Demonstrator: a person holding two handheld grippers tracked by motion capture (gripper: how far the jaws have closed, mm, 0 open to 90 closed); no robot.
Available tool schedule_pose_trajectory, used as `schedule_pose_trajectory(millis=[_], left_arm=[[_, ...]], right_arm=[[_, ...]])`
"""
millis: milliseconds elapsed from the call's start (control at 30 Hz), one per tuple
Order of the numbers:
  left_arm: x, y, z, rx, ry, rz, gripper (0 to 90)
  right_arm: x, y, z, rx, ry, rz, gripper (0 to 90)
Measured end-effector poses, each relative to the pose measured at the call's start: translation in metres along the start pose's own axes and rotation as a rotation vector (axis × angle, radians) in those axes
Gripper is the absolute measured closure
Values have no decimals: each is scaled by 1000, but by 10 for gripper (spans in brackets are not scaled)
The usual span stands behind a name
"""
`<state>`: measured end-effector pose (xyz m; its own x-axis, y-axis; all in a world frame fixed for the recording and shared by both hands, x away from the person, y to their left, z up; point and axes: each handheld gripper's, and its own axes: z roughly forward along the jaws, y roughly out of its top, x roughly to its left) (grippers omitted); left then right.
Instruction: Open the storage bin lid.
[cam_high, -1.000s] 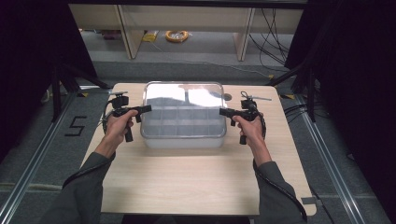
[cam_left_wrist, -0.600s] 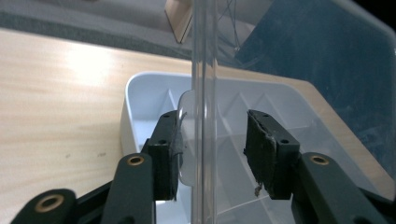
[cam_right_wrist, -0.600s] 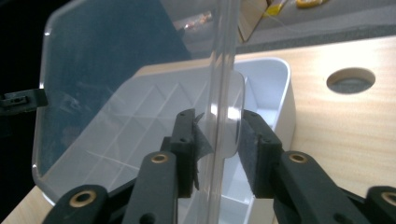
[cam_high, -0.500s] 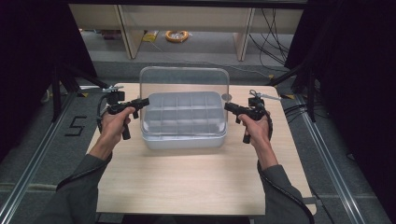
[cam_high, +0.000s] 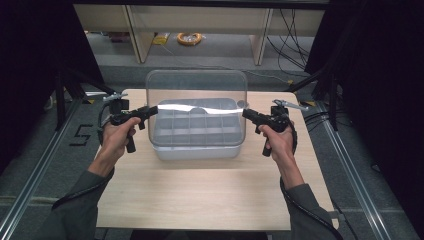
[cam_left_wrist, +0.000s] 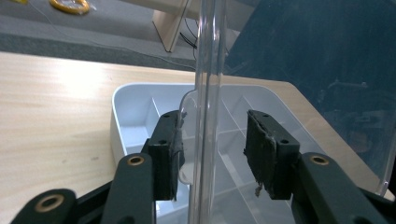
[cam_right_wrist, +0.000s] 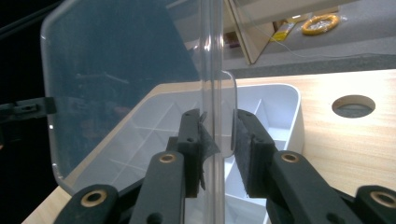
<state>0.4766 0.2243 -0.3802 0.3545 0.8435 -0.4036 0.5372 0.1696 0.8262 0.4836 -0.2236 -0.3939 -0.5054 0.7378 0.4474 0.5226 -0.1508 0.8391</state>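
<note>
While the high view shows the clear lid (cam_high: 196, 107) standing raised over the white divided box (cam_high: 197, 131) on the table (cam_high: 200, 195), the gripper views show the jaws. The left gripper (cam_left_wrist: 212, 154) straddles the lid's edge, jaws parted, one pad touching. The right gripper (cam_right_wrist: 217, 154) is closed on the lid's opposite edge.

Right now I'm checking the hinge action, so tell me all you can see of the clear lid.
The clear lid is see-through plastic with rounded corners, raised nearly upright over the white divided box. The left gripper and right gripper each straddle a side edge.
</note>
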Motion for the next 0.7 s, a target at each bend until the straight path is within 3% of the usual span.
schedule_pose_trajectory(millis=[100, 133, 200, 300, 400, 633, 700], left_arm=[[2, -4, -2, 0, -19, -18, 561], [1, -5, -4, 3, -16, -14, 561], [-2, -10, -8, 2, -15, 4, 551], [-2, -12, -9, -2, -27, -1, 551], [-2, -16, -12, -1, -35, -2, 551], [-6, -33, -20, 10, -46, 20, 555], [-7, -36, -22, 12, -46, 29, 555]], right_arm=[[0, -1, -3, -9, 5, -28, 749], [4, -1, -5, -6, 9, -1, 749], [8, -3, -11, -3, 5, -27, 750], [11, -5, -15, -10, 14, -4, 755], [12, -8, -20, -22, 16, -34, 756], [18, -21, -32, -27, 27, -3, 758], [18, -23, -34, -30, 18, -31, 757]])
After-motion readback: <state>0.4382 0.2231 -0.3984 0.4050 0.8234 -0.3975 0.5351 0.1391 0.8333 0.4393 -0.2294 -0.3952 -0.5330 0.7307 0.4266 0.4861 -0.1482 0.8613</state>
